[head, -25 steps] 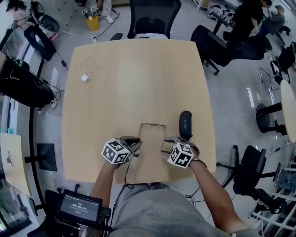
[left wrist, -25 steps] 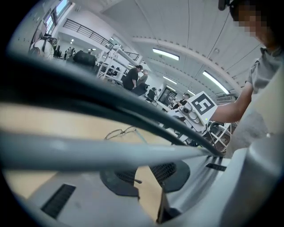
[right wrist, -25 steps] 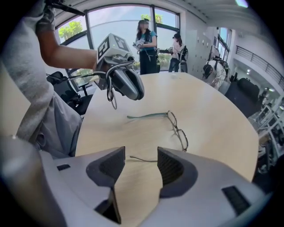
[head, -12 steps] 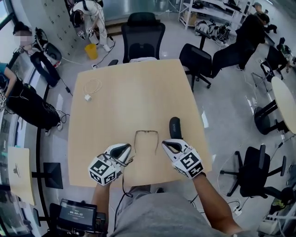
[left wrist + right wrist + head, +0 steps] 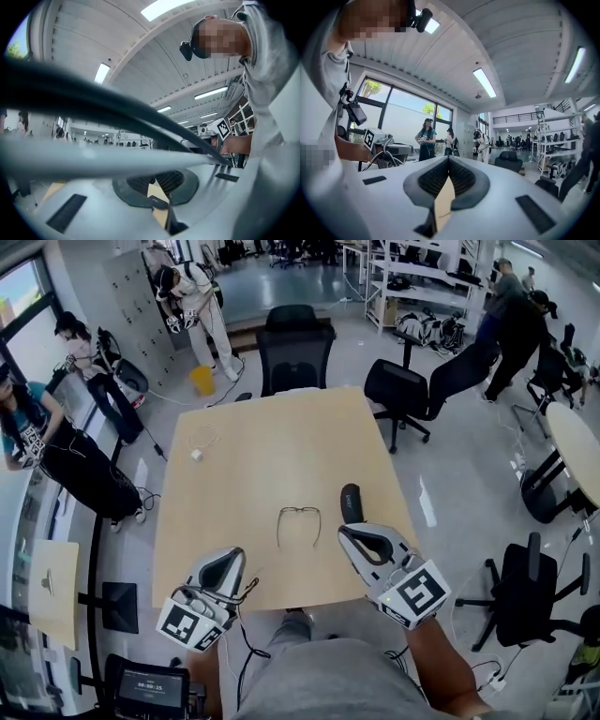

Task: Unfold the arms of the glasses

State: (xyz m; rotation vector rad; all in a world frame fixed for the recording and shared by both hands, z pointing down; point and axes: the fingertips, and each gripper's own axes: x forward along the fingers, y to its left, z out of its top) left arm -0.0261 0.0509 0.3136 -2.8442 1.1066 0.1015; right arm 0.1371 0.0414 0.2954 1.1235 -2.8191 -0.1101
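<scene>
Seemingly finished, judging by how things lie.

- Table (image 5: 262,446): pale wood. Its near edge runs under both grippers. Beyond the far edge are office chairs and people, none of them part of this job.
- Left gripper (image 5: 228,557): held up over the near edge, nose pointing out across the table. In its own view the pads are clenched together with only a sliver of tabletop showing past them. Nothing is held. Loose cables cross that view close to the lens.
- Right gripper (image 5: 352,535): same posture on the other side. Its jaws are clenched tight on nothing, which its own view shows plainly.
- Black case (image 5: 351,502): lies just ahead of the right gripper's nose, untouched.
- Glasses (image 5: 299,510): lie flat on the table, ahead of both grippers and in the gap between them, a little nearer the right one and just beside the case. They touch neither gripper. The front faces away from me, and both arms run straight back toward the grippers, so I read them as spread open.

What's left: as far as I can judge, nothing. Both arms look unfolded and both grippers are empty. The hinges are too small to check closely.
</scene>
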